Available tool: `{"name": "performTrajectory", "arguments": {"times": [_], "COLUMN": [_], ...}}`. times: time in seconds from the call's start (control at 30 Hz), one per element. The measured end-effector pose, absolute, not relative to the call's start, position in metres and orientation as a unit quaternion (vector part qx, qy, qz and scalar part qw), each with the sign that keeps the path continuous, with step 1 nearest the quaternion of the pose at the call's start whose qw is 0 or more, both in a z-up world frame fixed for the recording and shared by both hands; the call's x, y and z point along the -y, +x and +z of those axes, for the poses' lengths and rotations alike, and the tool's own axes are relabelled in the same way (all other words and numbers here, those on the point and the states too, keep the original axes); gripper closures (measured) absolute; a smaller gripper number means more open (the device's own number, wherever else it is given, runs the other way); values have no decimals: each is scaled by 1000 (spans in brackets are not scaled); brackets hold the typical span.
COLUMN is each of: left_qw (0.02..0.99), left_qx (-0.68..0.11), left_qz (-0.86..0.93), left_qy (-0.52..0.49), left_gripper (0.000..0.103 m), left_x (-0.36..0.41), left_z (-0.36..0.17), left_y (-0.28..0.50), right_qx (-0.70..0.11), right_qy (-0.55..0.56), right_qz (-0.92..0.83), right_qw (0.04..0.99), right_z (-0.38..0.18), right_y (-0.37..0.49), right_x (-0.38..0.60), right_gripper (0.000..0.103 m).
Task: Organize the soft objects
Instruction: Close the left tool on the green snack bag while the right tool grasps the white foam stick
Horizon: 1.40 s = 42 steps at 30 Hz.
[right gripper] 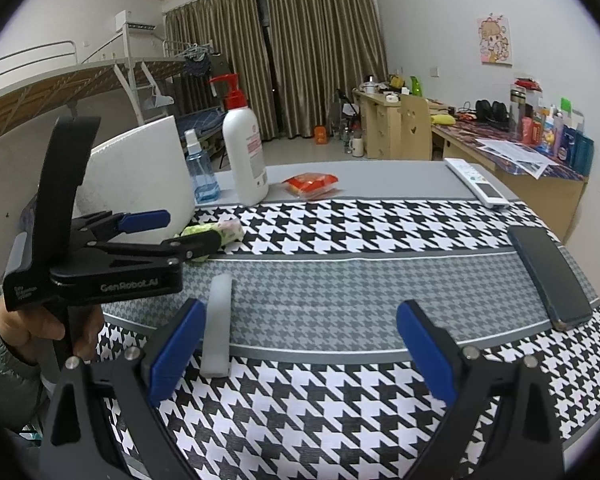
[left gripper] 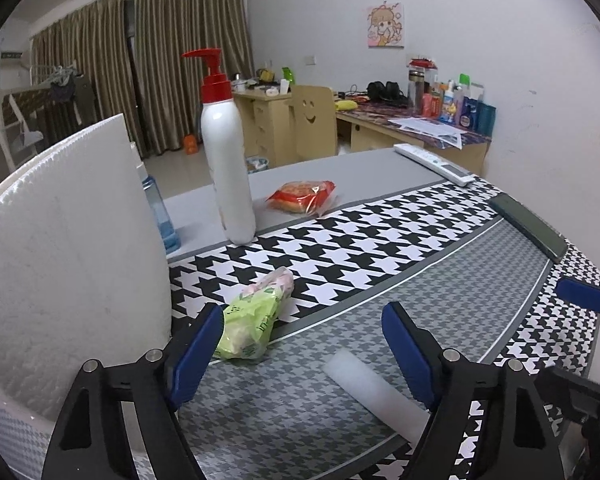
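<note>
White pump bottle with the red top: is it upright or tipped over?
Upright. The white pump bottle stands on its base on the table, red pump on top, beside the red snack pack.

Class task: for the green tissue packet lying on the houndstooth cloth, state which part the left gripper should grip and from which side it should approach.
Probably grip the green tissue packet across its narrow middle. It lies lengthwise away from the open left gripper, so come from the near end, one finger either side; the soft wrap should give.
</note>
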<state>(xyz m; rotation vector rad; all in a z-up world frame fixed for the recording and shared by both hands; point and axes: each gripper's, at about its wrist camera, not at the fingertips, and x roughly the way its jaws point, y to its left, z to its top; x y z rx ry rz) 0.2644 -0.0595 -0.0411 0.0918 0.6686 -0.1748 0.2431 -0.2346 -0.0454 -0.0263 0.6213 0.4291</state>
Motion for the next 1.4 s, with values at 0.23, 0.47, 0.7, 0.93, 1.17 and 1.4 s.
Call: {"name": "performTrajectory", "arguments": {"times": [0.23, 0.47, 0.7, 0.93, 1.17, 1.4], "left_qw": [936, 931, 928, 923, 924, 932], "left_qx": [-341, -355, -365, -379, -377, -355], "left_qz": [-82, -72, -60, -48, -48, -65], "left_qy": [44, 41, 42, 51, 44, 33], "left_gripper": [33, 46, 55, 74, 86, 87], "left_x": [57, 54, 50, 48, 43, 42], "left_z": [-49, -58, -62, -68, -67, -54], "left_y": [271, 277, 282, 285, 284, 272], "right_qx": [-316, -326, -336, -349, -366, -379], "right_qy": [-12, -19, -30, -48, -59, -70], "right_qz": [223, 237, 255, 261, 270, 272], "right_qw": [922, 915, 906, 899, 889, 882], "right_z": [-51, -55, -60, -67, -74, -78], "right_y": [247, 249, 250, 250, 252, 254], "right_x": [226, 217, 204, 192, 182, 176], "right_gripper": [5, 5, 5, 5, 15, 27]}}
